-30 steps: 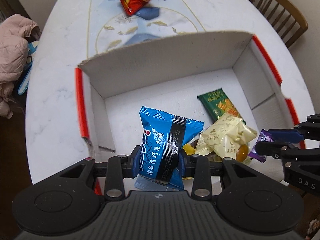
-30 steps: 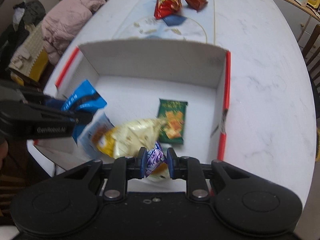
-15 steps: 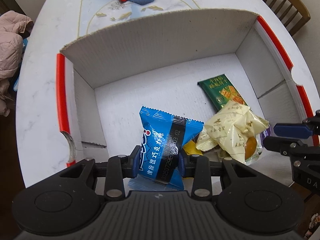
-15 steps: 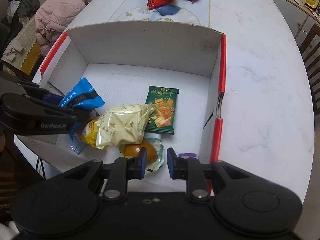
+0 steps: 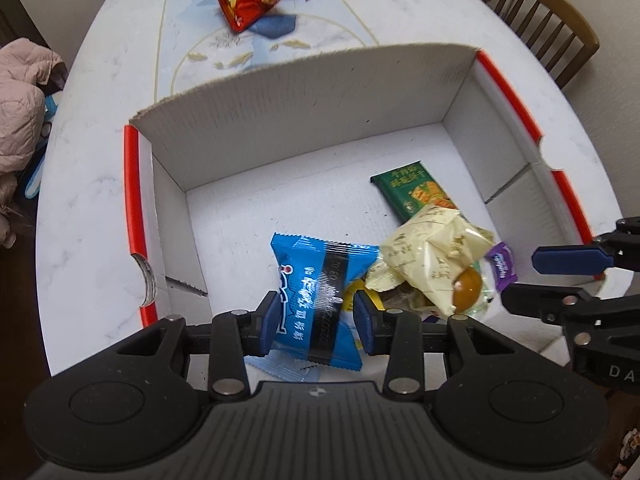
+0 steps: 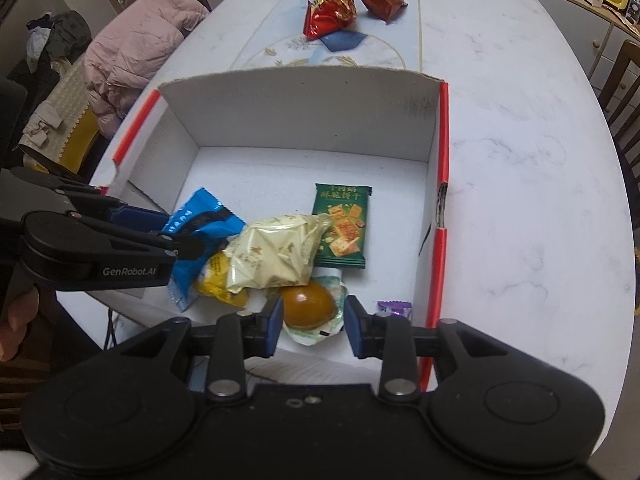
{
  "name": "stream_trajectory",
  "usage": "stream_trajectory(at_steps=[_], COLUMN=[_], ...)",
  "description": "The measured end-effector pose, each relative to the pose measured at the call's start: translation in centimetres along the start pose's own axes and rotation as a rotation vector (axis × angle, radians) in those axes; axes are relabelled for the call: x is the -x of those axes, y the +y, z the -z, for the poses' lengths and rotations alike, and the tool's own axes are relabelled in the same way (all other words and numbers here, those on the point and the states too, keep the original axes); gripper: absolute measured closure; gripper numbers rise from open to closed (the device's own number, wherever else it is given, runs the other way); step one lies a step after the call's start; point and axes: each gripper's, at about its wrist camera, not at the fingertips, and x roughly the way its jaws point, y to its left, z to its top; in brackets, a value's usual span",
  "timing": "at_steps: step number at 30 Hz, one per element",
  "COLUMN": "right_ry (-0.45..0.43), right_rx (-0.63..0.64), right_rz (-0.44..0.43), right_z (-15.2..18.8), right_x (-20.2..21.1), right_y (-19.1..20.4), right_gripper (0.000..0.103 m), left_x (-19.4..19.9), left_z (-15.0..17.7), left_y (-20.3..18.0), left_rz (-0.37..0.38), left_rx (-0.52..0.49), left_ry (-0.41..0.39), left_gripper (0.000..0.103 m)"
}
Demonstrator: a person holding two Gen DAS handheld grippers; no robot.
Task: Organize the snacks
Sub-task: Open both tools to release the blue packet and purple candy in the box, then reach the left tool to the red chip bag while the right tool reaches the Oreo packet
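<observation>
A white cardboard box (image 5: 300,92) with red edges sits open on the table. My left gripper (image 5: 316,318) hangs over its near left part. Its pads still touch a blue snack packet (image 5: 316,280) while the jaws are opening. My right gripper (image 6: 310,320) is over the near right part, its jaws opening with nothing gripped. A wrapped brown egg (image 6: 308,304) lies on the box floor below the gap. A small purple candy (image 6: 394,308) lies loose by the right wall. A cream packet (image 6: 280,252) and a green cracker packet (image 6: 342,224) also lie inside.
Two red foil packets (image 6: 330,10) lie on the marble table (image 6: 520,160) beyond the box. A yellow packet (image 6: 218,280) is under the cream one. A pink jacket (image 6: 136,52) lies on seating at the left. A wooden chair (image 5: 540,12) stands at the table's right.
My right gripper opened and let go of the purple candy, which now lies on the box floor by the right wall. The left gripper still has the blue packet between its pads.
</observation>
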Motion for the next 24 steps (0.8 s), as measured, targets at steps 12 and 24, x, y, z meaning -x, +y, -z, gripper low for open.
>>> stream_trajectory(at_steps=[12, 24], right_ry=[-0.090, -0.171], right_rx=[0.020, 0.051], right_rz=[-0.030, -0.047], right_z=[0.2, -1.2], right_x=[3.2, 6.0], right_y=[1.7, 3.2], right_gripper=[0.047, 0.033], left_x=[4.9, 9.6], left_z=[1.3, 1.1], left_y=[-0.6, -0.1], left_rz=[0.022, 0.023], left_rx=[-0.018, -0.019], left_ry=[-0.103, -0.204], left_gripper=[0.054, 0.048])
